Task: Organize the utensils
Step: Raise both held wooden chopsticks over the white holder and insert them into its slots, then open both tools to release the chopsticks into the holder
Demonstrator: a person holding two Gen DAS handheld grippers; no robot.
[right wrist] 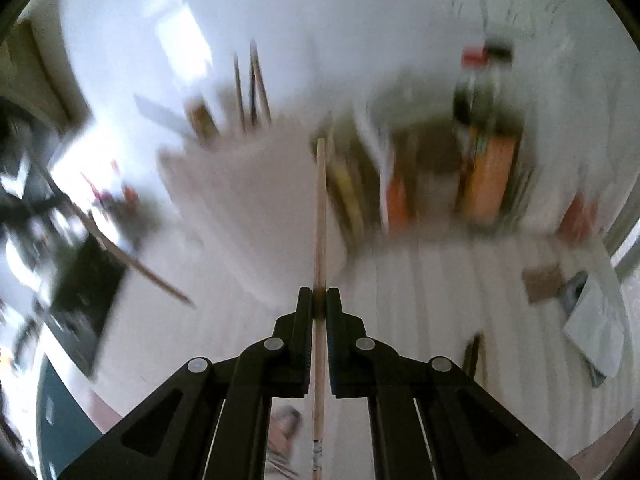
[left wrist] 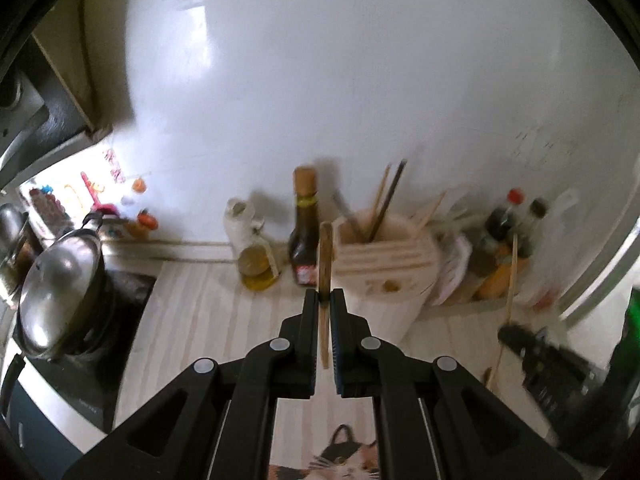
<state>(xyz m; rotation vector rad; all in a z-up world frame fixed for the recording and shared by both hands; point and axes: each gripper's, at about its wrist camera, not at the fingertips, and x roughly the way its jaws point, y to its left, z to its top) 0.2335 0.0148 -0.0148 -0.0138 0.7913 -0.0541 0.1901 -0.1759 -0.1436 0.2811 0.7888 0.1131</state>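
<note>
My left gripper (left wrist: 325, 296) is shut on a brown wooden chopstick (left wrist: 325, 256) and holds it upright, just in front of the pale wooden utensil holder (left wrist: 384, 264) that has several chopsticks standing in it. My right gripper (right wrist: 319, 300) is shut on a light wooden chopstick (right wrist: 320, 208) that points toward the same holder (right wrist: 256, 184). In the left wrist view the right gripper (left wrist: 516, 334) shows at the right with its chopstick (left wrist: 512, 276). The right wrist view is blurred by motion; the left gripper's chopstick (right wrist: 132, 264) shows at its left.
A dark sauce bottle (left wrist: 305, 228), an oil bottle (left wrist: 256, 264) and a white jar (left wrist: 240, 216) stand left of the holder. More bottles (left wrist: 508, 224) and boxes are at the right. A steel pot (left wrist: 60, 296) sits on the stove at left. Small items (right wrist: 592, 320) lie at right.
</note>
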